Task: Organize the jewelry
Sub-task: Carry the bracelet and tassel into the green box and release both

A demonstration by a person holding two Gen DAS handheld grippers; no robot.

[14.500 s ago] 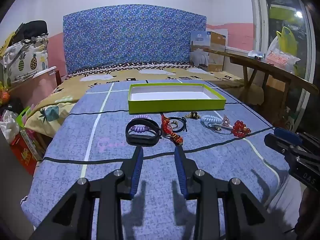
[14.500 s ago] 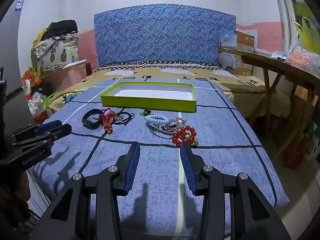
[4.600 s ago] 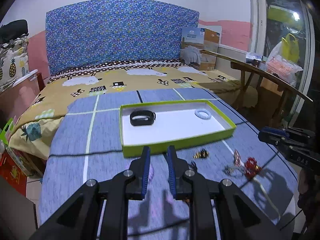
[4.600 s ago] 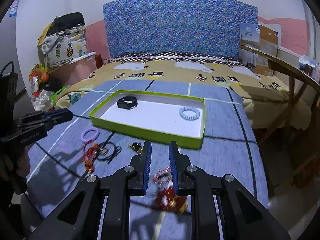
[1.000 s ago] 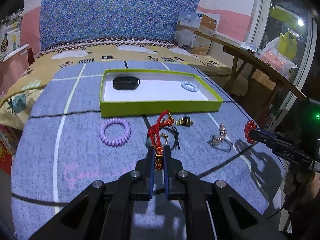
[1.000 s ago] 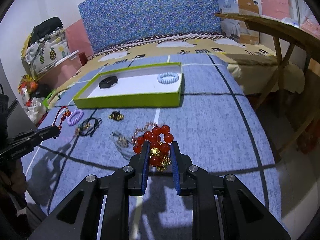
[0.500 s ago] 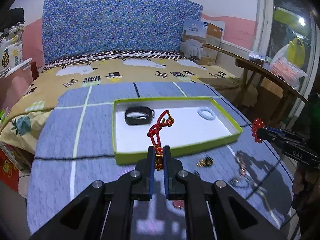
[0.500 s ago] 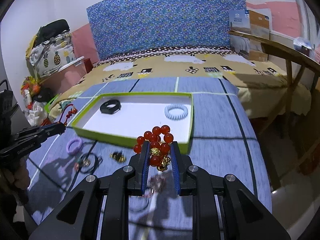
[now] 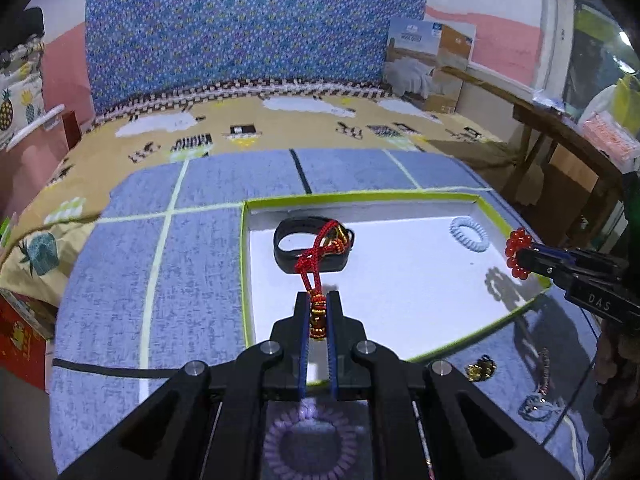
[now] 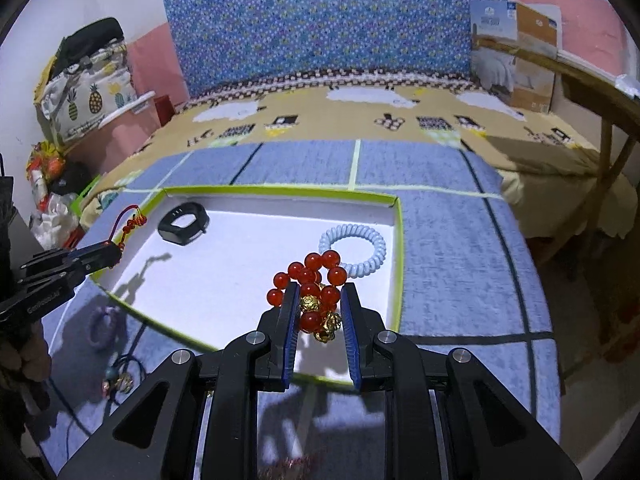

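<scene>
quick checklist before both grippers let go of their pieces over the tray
1. Left gripper clamped on the red cord charm: ok.
2. Right gripper clamped on the red bead bracelet: ok.
3. Both pieces over the green tray: cannot tell for the bracelet, near the rim in the left view.
4. Bare white floor free for both drops: ok.
5. Black band and pale blue coil tie clear of drop spots: cannot tell.
</scene>
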